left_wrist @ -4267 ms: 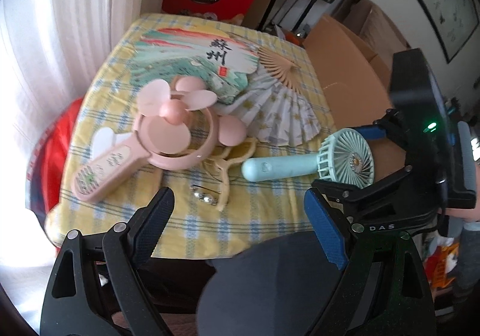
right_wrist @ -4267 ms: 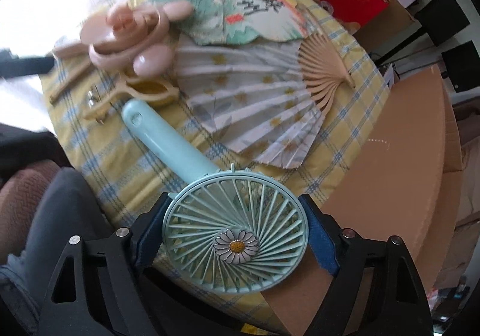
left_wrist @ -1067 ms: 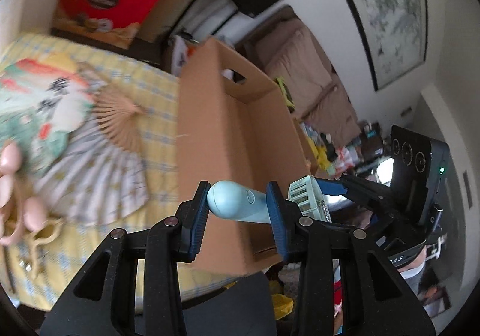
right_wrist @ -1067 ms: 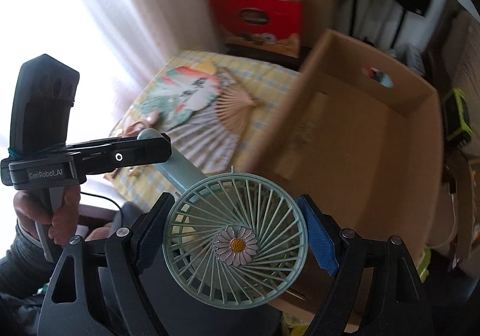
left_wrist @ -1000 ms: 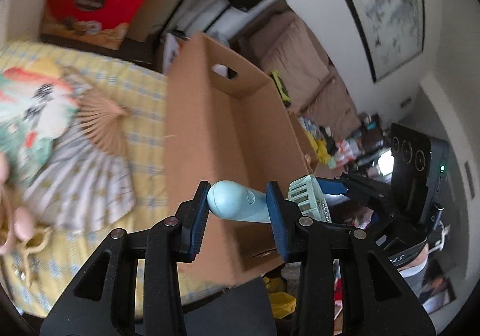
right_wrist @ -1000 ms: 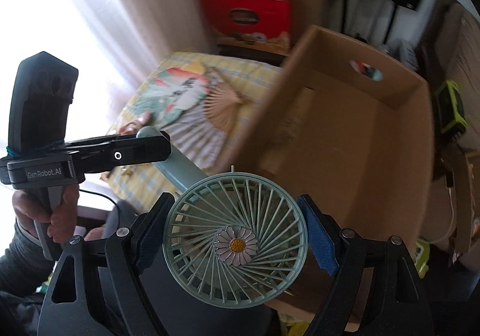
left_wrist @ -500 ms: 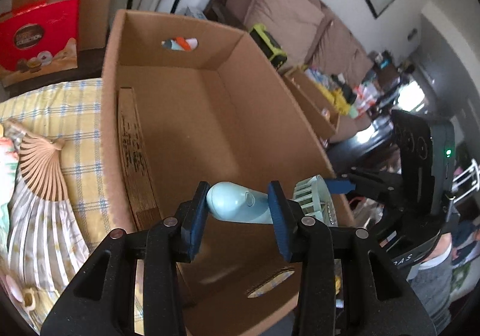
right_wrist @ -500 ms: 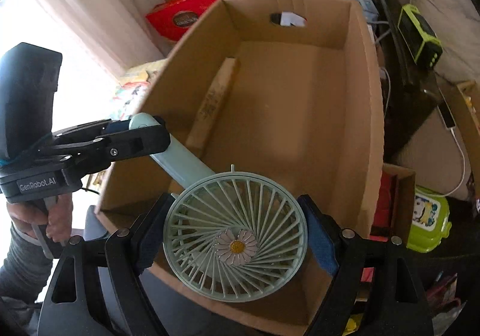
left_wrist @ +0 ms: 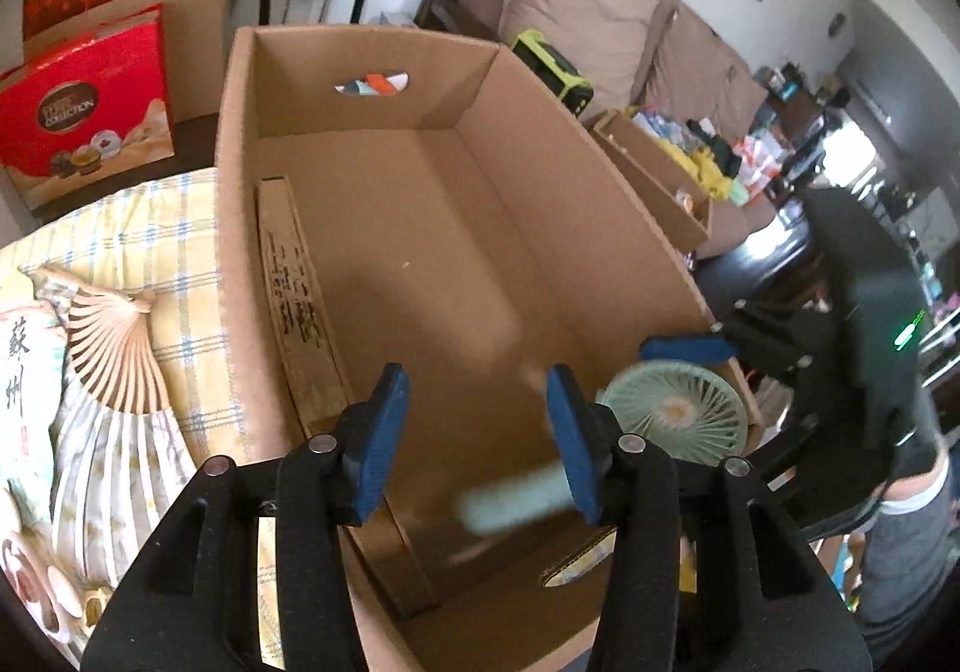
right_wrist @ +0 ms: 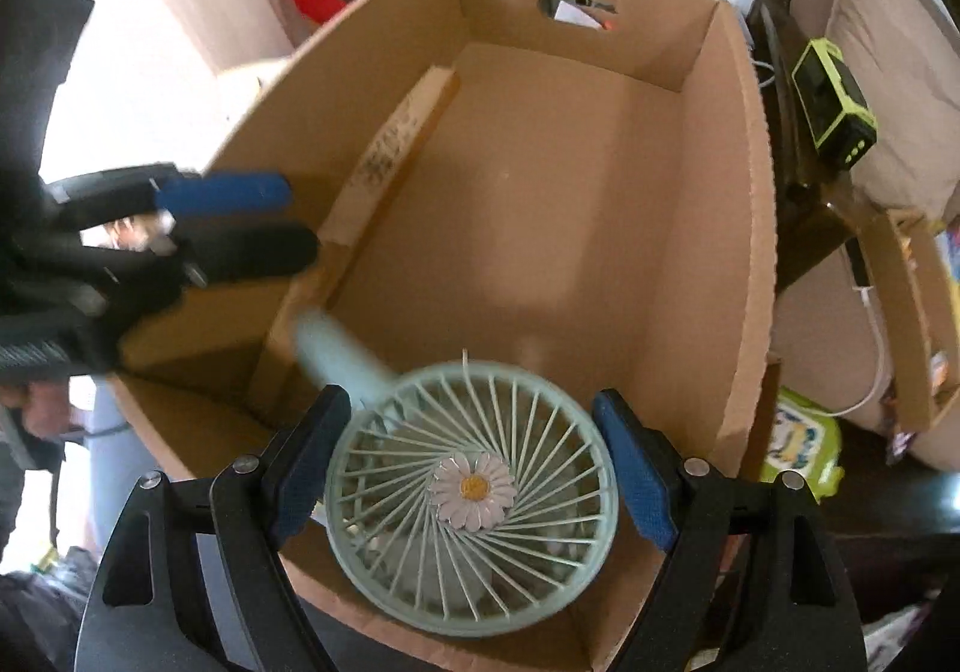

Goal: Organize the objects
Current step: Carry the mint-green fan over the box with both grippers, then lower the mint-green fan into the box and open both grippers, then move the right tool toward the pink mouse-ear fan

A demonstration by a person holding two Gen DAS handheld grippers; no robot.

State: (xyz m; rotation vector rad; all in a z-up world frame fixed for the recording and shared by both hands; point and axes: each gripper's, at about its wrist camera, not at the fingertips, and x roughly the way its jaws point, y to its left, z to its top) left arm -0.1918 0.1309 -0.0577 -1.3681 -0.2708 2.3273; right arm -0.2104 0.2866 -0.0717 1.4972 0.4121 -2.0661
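Two grippers meet over an open cardboard box (right_wrist: 744, 228), with a small handheld fan (right_wrist: 471, 486) between them. The fan is pale mint green, with a round cage of thin spokes and a white daisy with a yellow centre at its hub; a smooth rounded handle of the same colour runs from the cage toward the left side of the right wrist view. The right gripper (right_wrist: 471, 468) pinches the cage across its width, blue pads pressed to either rim, and holds the fan above the near end of the box. The left gripper (left_wrist: 474, 432) has its jaws opening, and in its own view the handle sits low and to the right, beside the right-hand pad and no longer clamped; motion blur smears the handle there into a pale streak, so its exact end is hard to make out. A long flat folded fan (left_wrist: 300, 312) with dark writing lies inside the box along its left wall, its near end hidden behind the left gripper. Beside the box, a yellow checked tablecloth (left_wrist: 174, 228) carries an open paper fan (left_wrist: 102, 366) with pale wooden ribs, cut off at the picture edge.
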